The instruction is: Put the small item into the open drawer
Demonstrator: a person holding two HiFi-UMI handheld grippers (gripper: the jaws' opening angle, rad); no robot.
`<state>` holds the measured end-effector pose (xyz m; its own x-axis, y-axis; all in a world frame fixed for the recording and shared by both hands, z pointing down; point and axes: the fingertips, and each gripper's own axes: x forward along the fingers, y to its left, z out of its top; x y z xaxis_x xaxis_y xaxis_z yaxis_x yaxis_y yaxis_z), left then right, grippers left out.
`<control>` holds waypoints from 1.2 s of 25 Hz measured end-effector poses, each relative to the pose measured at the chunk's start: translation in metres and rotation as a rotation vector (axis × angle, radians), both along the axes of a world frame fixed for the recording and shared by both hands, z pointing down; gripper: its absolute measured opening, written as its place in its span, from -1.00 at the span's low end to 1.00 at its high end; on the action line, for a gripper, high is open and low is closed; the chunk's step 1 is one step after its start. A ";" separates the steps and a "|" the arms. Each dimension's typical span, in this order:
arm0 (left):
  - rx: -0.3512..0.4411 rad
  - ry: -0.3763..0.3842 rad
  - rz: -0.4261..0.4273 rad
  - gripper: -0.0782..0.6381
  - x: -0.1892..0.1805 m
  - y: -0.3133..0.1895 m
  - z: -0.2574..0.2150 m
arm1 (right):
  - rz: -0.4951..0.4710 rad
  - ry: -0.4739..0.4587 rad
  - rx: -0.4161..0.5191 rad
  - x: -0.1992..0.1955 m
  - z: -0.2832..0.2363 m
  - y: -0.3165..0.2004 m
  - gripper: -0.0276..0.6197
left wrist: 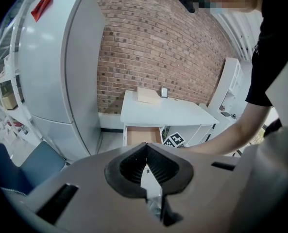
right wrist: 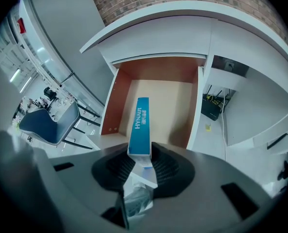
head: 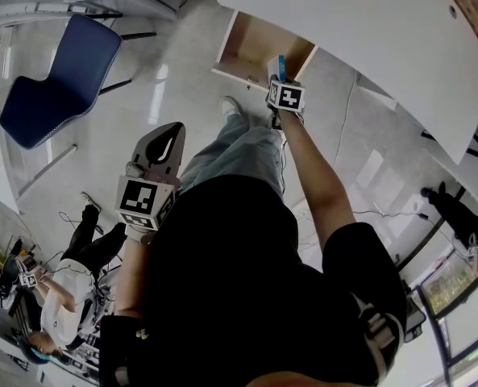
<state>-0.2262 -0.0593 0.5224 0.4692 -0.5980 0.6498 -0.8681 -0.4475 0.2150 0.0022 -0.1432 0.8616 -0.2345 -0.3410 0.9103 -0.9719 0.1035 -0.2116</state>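
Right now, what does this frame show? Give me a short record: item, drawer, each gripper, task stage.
item: slim blue box with white lettering on its side
drawer: open drawer under the white desk; the part of its floor in view is bare
right gripper: fingers shut on the blue box, whose far end points over the drawer's interior
left gripper: fingers together, nothing between them, held back from the desk
task stage: box not yet released

Blue box (right wrist: 140, 127) with white lettering, tan drawer (right wrist: 168, 101), white desk (head: 367, 31), navy chair (head: 57, 87), red brick wall (left wrist: 148, 47)
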 end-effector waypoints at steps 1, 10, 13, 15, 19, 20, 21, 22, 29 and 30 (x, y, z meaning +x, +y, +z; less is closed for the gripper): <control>0.000 0.000 0.003 -0.77 0.001 0.001 0.000 | -0.003 0.002 0.000 -0.001 0.000 0.000 -0.59; 0.020 0.013 0.031 -0.77 0.015 0.008 -0.007 | -0.019 -0.025 0.010 -0.008 -0.015 0.011 -0.43; 0.037 0.019 0.033 -0.77 0.019 0.007 -0.011 | -0.011 -0.037 0.018 -0.006 -0.023 0.016 -0.43; 0.045 0.023 0.040 -0.77 0.023 0.008 -0.014 | -0.012 -0.041 0.025 -0.003 -0.029 0.019 -0.43; 0.062 0.028 0.053 -0.77 0.034 0.008 -0.021 | -0.005 -0.051 0.050 0.005 -0.046 0.022 -0.44; 0.065 0.029 0.055 -0.77 0.036 0.008 -0.022 | -0.002 -0.053 0.057 0.007 -0.050 0.023 -0.44; 0.069 0.033 0.057 -0.77 0.038 0.008 -0.023 | 0.000 -0.053 0.064 0.009 -0.055 0.023 -0.45; 0.073 0.038 0.059 -0.77 0.041 0.008 -0.024 | 0.003 -0.053 0.070 0.011 -0.060 0.024 -0.45; 0.098 0.067 0.059 -0.77 0.066 0.005 -0.036 | 0.011 -0.108 0.139 0.024 -0.114 0.026 -0.56; 0.101 0.070 0.061 -0.77 0.071 0.005 -0.037 | 0.008 -0.120 0.151 0.026 -0.124 0.027 -0.61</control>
<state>-0.1555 -0.0543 0.4856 0.5492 -0.6275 0.5519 -0.8228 -0.5217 0.2255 0.0281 -0.1166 0.7378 -0.3348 -0.4743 0.8142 -0.9416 0.1353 -0.3084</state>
